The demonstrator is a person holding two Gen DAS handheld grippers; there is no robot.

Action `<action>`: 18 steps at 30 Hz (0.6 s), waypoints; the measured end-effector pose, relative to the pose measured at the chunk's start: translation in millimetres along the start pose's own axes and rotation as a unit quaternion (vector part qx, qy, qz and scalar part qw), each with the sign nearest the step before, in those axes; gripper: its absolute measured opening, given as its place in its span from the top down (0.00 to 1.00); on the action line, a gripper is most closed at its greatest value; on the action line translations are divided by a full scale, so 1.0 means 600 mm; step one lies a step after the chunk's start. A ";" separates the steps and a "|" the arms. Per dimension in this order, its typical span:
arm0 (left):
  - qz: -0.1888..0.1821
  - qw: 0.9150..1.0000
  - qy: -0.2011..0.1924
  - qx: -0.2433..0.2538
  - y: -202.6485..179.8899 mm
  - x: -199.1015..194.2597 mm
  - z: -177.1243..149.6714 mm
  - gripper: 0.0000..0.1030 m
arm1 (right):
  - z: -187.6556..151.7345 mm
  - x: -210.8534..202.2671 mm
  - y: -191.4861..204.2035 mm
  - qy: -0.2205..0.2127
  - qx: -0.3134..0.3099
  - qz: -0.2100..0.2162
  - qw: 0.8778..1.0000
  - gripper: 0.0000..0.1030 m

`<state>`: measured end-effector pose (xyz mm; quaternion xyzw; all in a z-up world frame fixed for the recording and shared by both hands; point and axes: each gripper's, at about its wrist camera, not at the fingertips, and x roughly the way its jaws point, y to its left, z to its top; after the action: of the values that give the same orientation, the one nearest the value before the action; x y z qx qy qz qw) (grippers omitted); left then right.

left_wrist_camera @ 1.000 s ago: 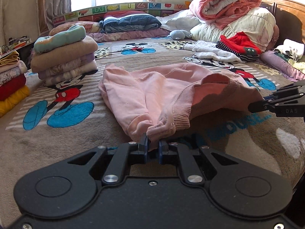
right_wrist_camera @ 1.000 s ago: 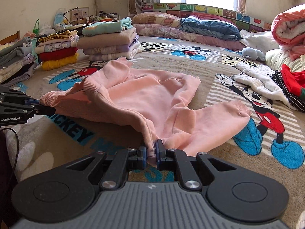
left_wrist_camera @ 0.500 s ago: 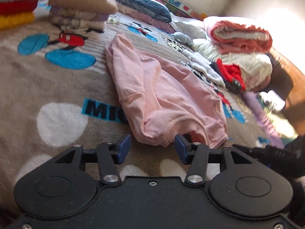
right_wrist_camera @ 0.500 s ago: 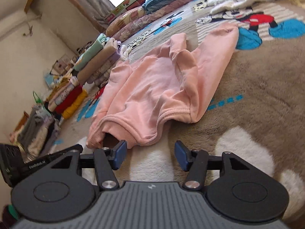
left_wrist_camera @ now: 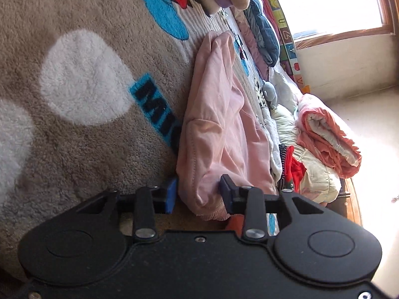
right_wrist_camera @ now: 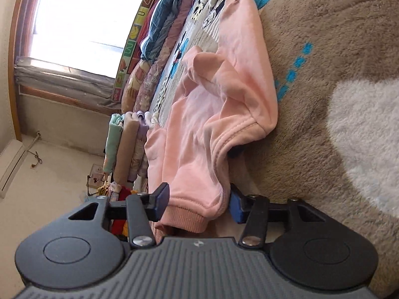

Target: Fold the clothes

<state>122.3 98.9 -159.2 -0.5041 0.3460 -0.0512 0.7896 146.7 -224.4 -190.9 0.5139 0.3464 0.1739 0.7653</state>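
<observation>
Brown blanket bears the pink sweatshirt, its hem hidden between both grippers' spread jaws.

left wrist: low, rolled sideways, close to blanket | right wrist: same (opposite roll) | shared: pink sweatshirt

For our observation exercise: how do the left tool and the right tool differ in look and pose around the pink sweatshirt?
The left tool has a smooth black body; the right tool has a ribbed grey one. The left straddles one hem corner of the pink sweatshirt, the right the opposite corner. Both are open, blue-padded, turned sideways.
</observation>
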 end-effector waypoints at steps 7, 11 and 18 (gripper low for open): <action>0.004 0.997 -0.028 0.071 -0.015 -0.063 0.006 0.94 | 0.008 -0.013 0.007 -0.029 -0.013 -0.018 0.999 0.93; 0.053 0.997 0.001 0.055 0.026 -0.033 -0.004 0.94 | 0.006 -0.025 -0.010 -0.030 -0.017 -0.024 0.999 0.95; 0.032 0.999 0.005 0.038 0.024 -0.042 -0.005 0.82 | 0.003 -0.043 -0.042 -0.036 0.002 -0.018 0.999 0.84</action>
<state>97.4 114.5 -159.3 -0.4625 0.3633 -0.0412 0.8077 127.6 -252.2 -204.2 0.5154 0.3282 0.1407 0.7790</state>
